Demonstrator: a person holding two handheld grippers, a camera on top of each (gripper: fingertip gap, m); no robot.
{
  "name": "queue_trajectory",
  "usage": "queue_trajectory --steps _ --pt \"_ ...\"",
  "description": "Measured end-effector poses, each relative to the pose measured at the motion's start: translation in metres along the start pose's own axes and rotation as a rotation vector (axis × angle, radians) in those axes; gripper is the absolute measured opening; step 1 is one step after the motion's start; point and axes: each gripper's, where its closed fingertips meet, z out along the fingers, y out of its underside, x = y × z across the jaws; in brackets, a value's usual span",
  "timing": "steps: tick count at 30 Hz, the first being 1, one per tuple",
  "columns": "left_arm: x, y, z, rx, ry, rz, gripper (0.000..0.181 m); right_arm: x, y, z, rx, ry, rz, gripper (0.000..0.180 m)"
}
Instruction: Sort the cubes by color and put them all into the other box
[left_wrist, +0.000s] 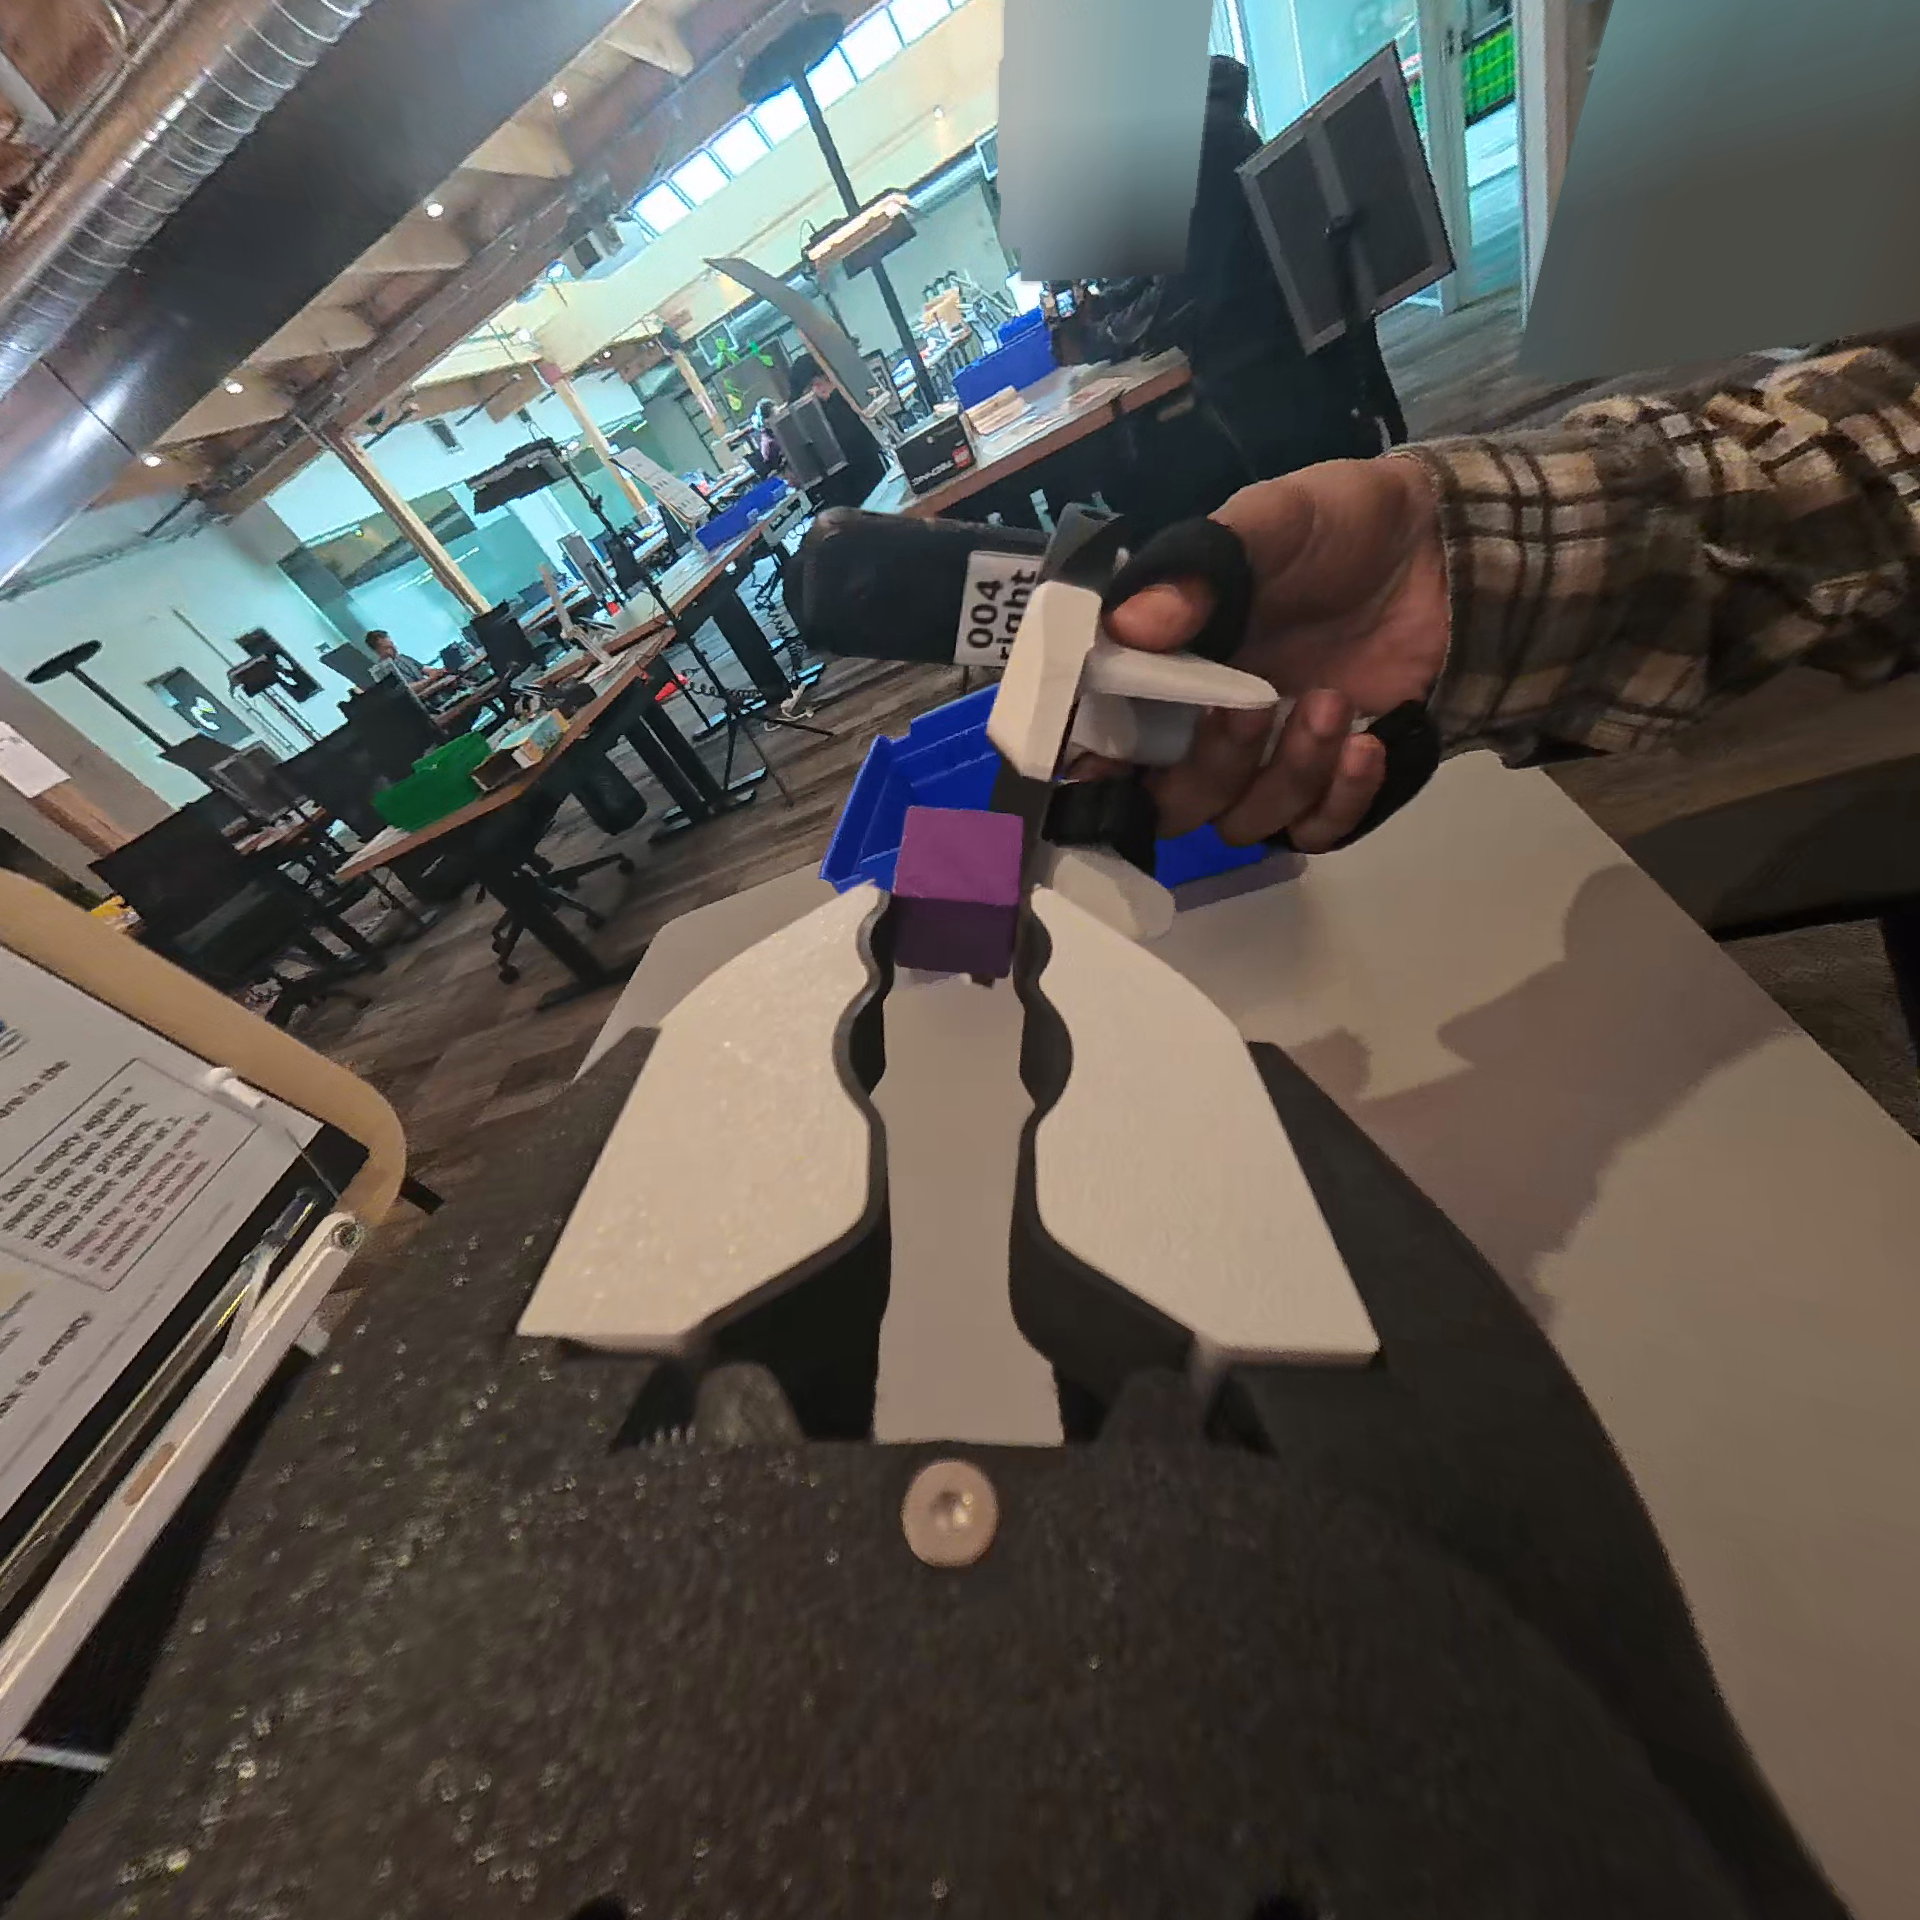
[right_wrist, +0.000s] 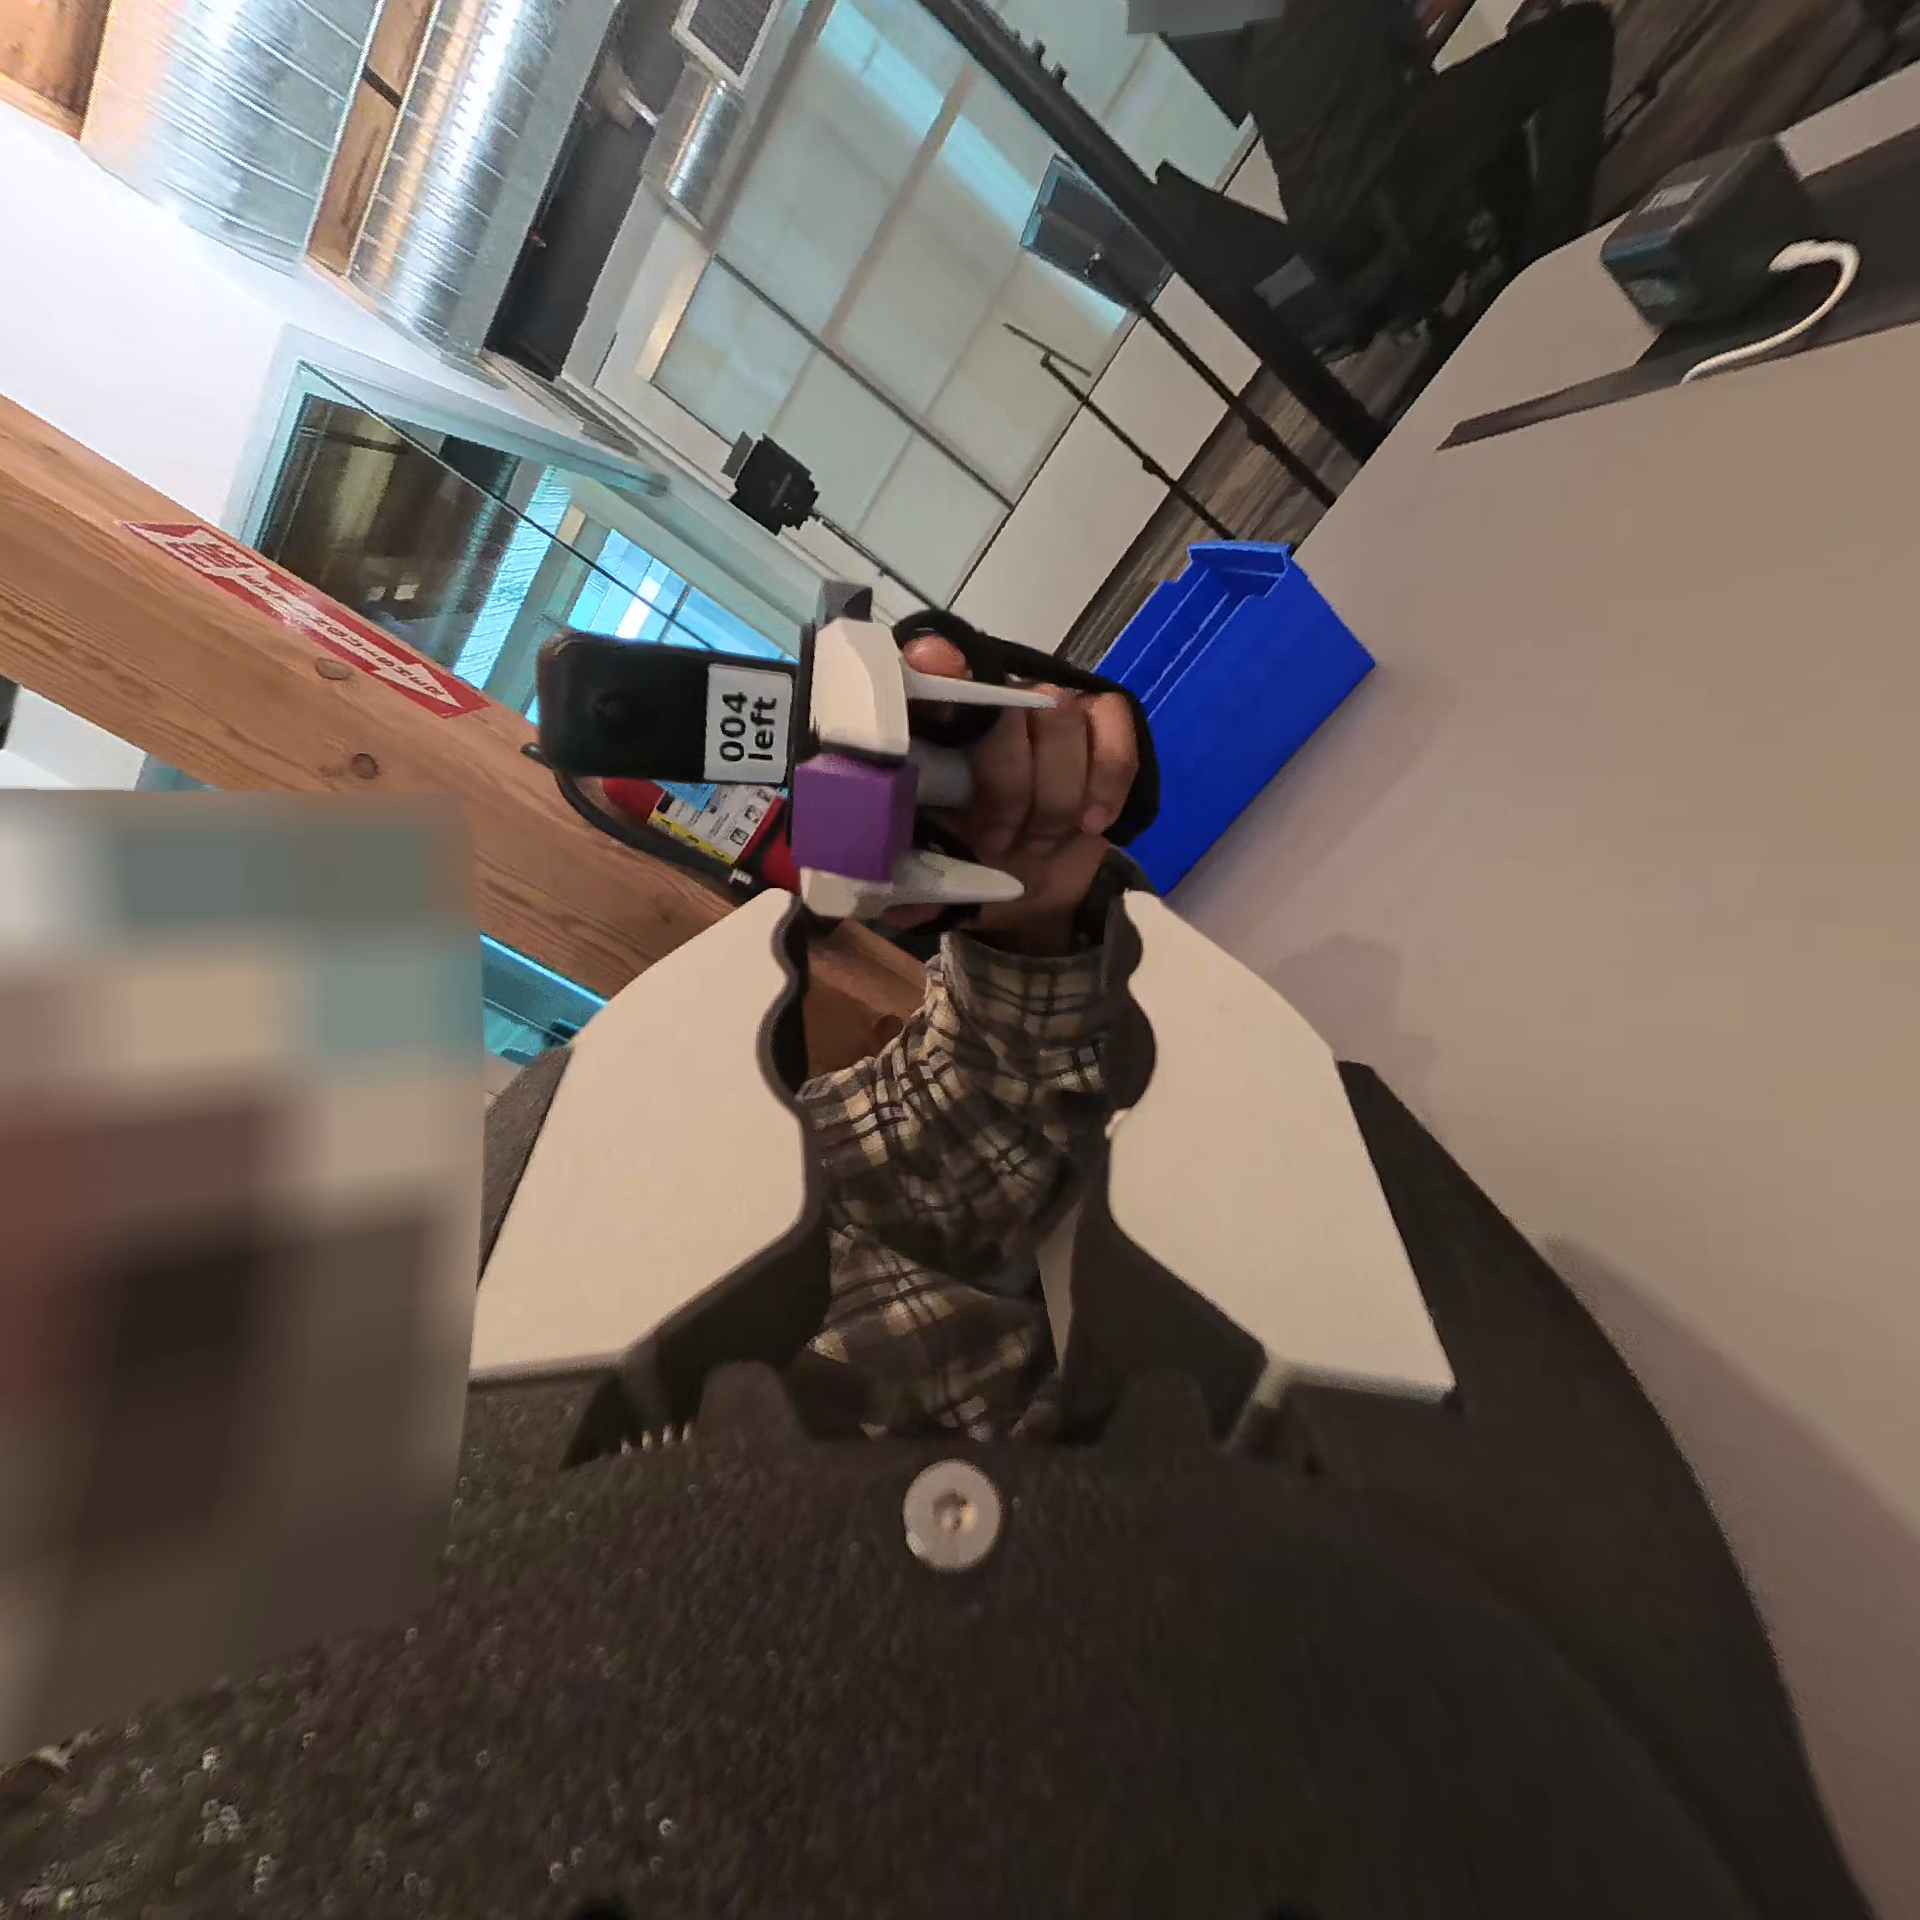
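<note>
On my left, a framed instruction sheet leans at the edge of the left wrist view. My left hand-held gripper is pinching the purple cube right at the tips, its white fingers drawn in against the cube's two sides and the cube lifted off the white counter. The right wrist view confirms it from the other side: the same purple cube sits clamped between the left tool's two white tips, in the air with nothing under it.

Just past the cube stands a blue box, and my right hand hangs over it, carrying the other tool; I cannot tell from here what is inside the box. My right hand-held gripper is spread wide with nothing between the fingers; through the gap I see only my own plaid sleeve. Further right in that view a blue box stands on the counter near its edge. Whether it is the same box I cannot say.

I judge the step to be the carry: one purple cube is picked and on its way to the receiving box. The next move calls for bringing the cube over the open top, beside any purple ones already there, lowering it inside the rim and only then letting the fingers part. The pinch is at the very tips, so I should travel level and unhurried, and keep my empty right tool out of the way.
</note>
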Motion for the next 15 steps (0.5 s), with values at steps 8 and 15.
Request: queue_trajectory --steps 8,15 --pt "0.005 0.022 0.010 -0.104 -0.004 0.013 0.021 0.006 0.003 0.017 -0.039 0.007 0.030 0.053" --pt "0.007 0.027 0.014 -0.125 -0.010 0.017 0.021 0.005 0.003 0.021 -0.037 -0.045 0.060 0.030"
